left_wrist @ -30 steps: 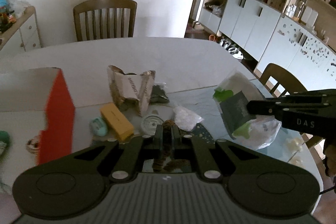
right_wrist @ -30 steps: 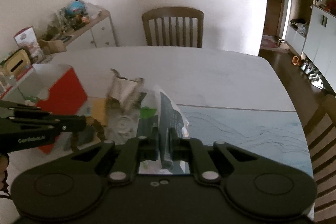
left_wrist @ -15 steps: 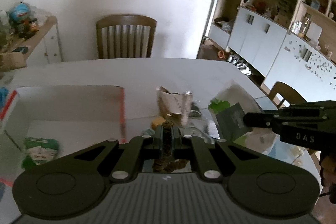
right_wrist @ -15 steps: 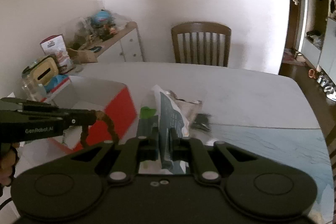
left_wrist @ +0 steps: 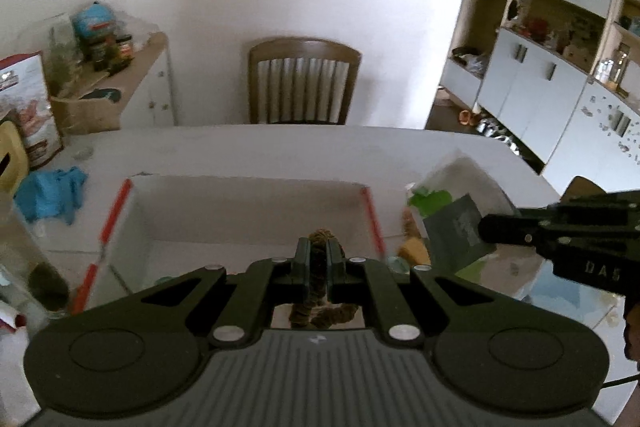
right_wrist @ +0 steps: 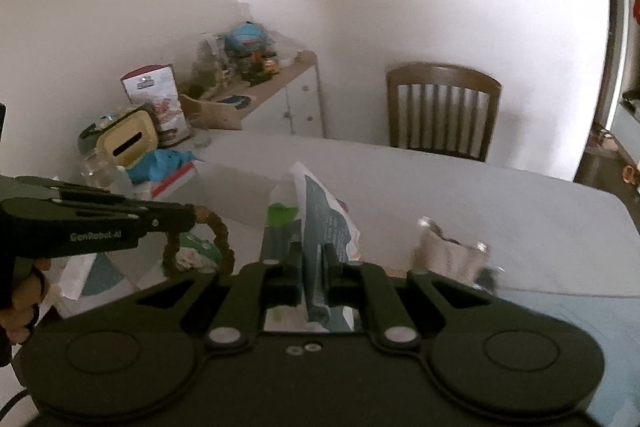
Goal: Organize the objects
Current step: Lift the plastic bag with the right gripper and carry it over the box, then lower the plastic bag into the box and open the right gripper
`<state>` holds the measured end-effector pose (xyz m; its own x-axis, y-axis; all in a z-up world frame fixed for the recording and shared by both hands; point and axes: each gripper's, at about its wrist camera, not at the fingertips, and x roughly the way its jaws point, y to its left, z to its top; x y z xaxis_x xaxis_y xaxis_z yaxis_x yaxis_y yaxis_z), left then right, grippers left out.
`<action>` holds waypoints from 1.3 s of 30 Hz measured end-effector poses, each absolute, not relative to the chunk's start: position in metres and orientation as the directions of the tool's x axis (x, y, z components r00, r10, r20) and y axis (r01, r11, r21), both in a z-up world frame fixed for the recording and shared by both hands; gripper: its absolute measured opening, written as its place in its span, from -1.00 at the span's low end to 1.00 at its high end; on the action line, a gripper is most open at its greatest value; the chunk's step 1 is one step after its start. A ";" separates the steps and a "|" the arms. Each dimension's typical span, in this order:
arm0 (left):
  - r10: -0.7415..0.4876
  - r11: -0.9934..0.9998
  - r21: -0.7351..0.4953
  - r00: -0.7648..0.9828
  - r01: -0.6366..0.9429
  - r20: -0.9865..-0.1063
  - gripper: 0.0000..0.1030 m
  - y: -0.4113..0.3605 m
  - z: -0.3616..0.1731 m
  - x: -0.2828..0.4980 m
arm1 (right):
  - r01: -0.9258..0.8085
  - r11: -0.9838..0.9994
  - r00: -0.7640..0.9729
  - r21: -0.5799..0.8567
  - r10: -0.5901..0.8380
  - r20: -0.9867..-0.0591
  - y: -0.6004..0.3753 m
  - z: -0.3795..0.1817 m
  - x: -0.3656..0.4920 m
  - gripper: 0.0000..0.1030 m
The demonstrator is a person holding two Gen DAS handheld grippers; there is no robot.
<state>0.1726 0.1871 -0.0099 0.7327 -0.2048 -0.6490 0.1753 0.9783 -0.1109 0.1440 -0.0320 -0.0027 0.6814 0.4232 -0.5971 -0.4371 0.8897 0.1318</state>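
My left gripper [left_wrist: 318, 251] is shut on a brown bead bracelet [left_wrist: 320, 239] and holds it over the open red-and-white box [left_wrist: 248, 215]; the bracelet hangs as a loop in the right wrist view [right_wrist: 218, 231]. My right gripper [right_wrist: 312, 259] is shut on a white, green and dark grey plastic packet [right_wrist: 320, 211], held in the air just right of the box. The packet [left_wrist: 456, 219] and the right gripper [left_wrist: 492, 229] also show in the left wrist view.
A crumpled silver packet [right_wrist: 448, 251] and a yellow item [left_wrist: 414, 249] lie on the white table [left_wrist: 320, 147]. A green packet [right_wrist: 200, 247] lies in the box. Blue gloves [left_wrist: 52, 187], a glass jar [right_wrist: 96, 167], a cluttered sideboard [right_wrist: 256, 87] and a wooden chair [left_wrist: 302, 83] stand beyond.
Both grippers have swung left with their loads. The box now sits straight under my left gripper, and the loose items on the table have slid out to the right.
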 end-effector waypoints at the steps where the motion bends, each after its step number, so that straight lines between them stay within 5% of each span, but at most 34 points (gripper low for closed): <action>1: -0.197 0.980 -0.109 0.730 0.167 -0.655 -0.86 0.193 -0.012 0.175 | -0.443 0.887 0.679 0.130 0.427 -0.598 -0.026 -0.003 0.147 -0.85; 33: -0.139 0.981 -0.041 0.548 0.187 -0.825 -0.86 0.234 -0.113 0.221 | -0.495 0.868 0.521 0.039 0.332 -0.787 0.106 -0.100 0.232 -0.81; 39: -0.125 0.983 -0.034 0.529 0.179 -0.839 -0.86 0.235 -0.120 0.224 | -0.495 0.868 0.505 0.049 0.333 -0.796 0.106 -0.105 0.233 -0.66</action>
<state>0.2240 0.2353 -0.1199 0.5291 -0.1248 -0.8393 0.1785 0.9834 -0.0337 0.2329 0.1055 -0.1054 0.5050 0.3330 -0.7963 -0.4945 0.8678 0.0493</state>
